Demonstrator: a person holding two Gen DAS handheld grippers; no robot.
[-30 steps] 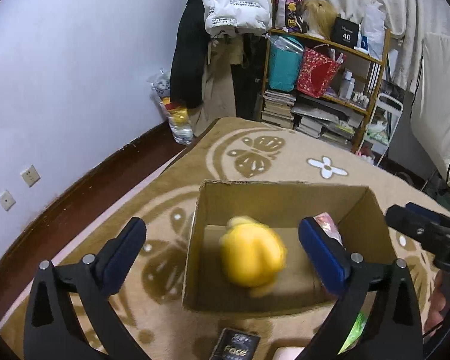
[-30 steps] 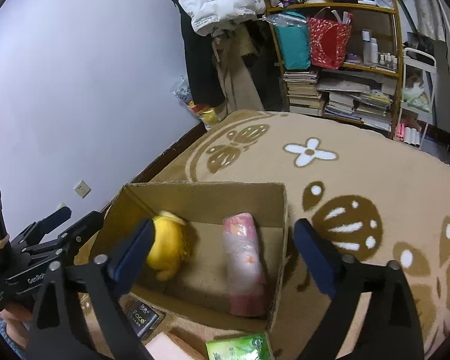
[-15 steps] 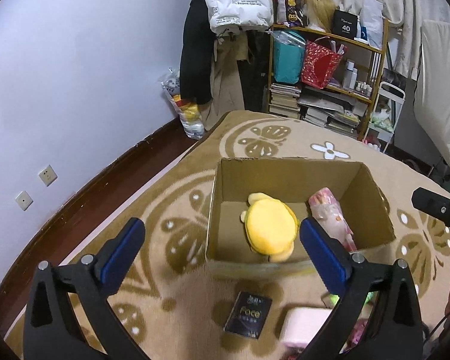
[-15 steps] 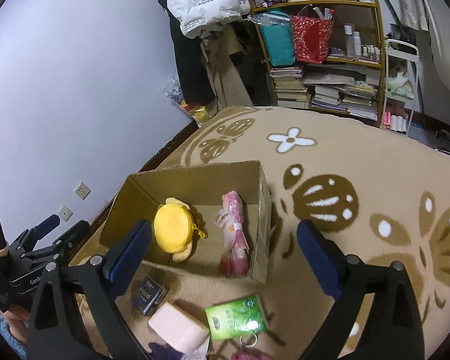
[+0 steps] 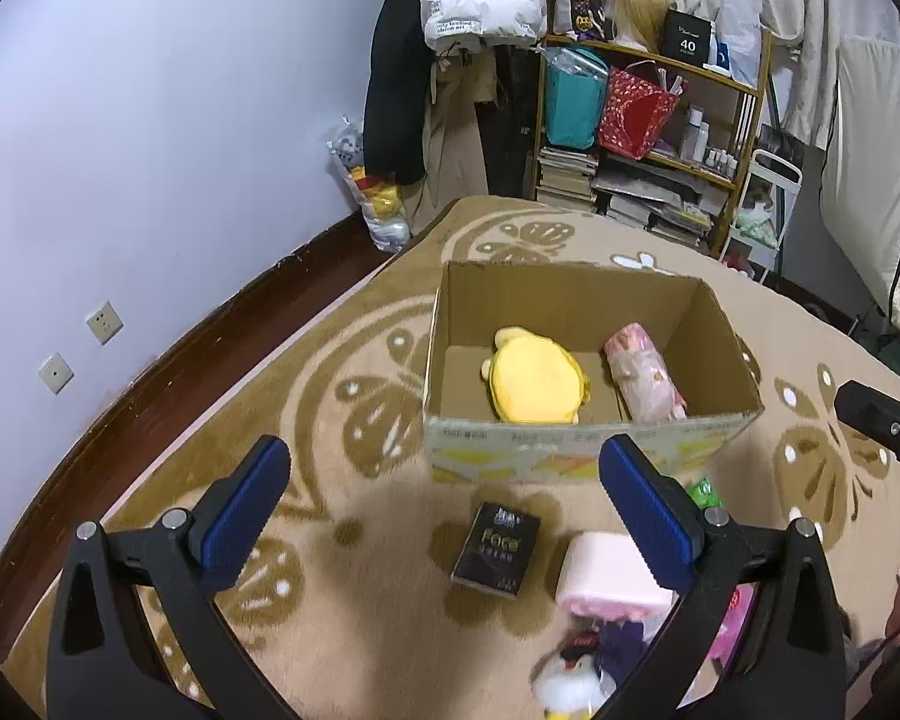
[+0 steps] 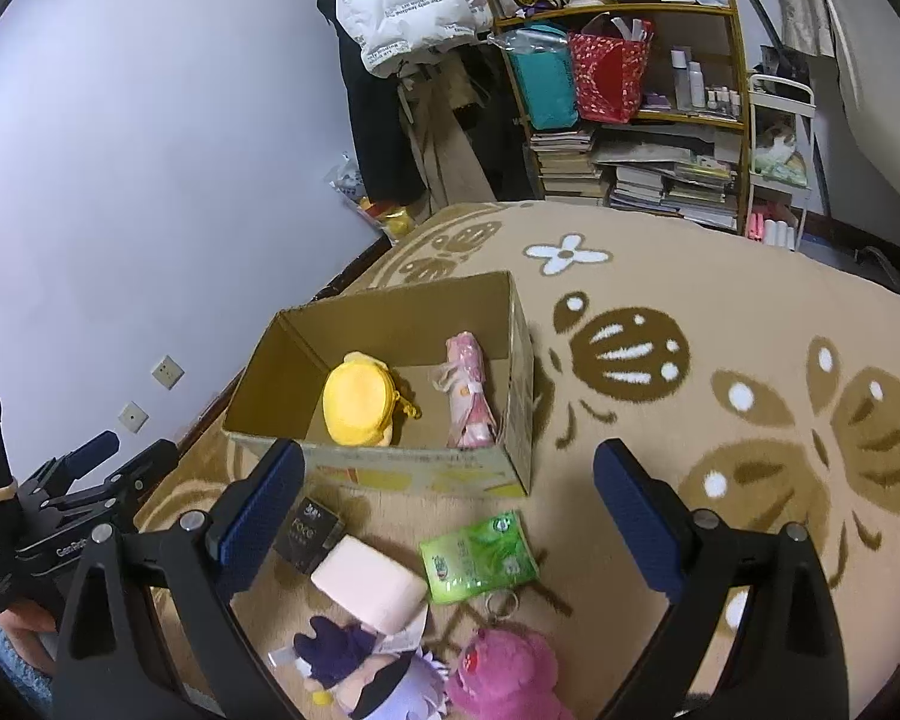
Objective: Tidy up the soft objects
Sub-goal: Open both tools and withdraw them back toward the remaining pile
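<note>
Cardboard box [image 5: 582, 450] holding yellow plush [image 5: 534, 381] and pink roll [image 5: 642, 381]. Left gripper [image 5: 444, 510] and right gripper [image 6: 450, 495] spread wide, empty. Blurred, maybe doll [image 6: 360, 660], near pink plush [image 6: 504, 675].

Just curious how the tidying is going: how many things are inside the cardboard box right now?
2. A yellow plush lies toward the left side of the cardboard box, and a pink wrapped roll lies along its right wall. The near wall hides a strip of the floor, so something small could be unseen.
</note>
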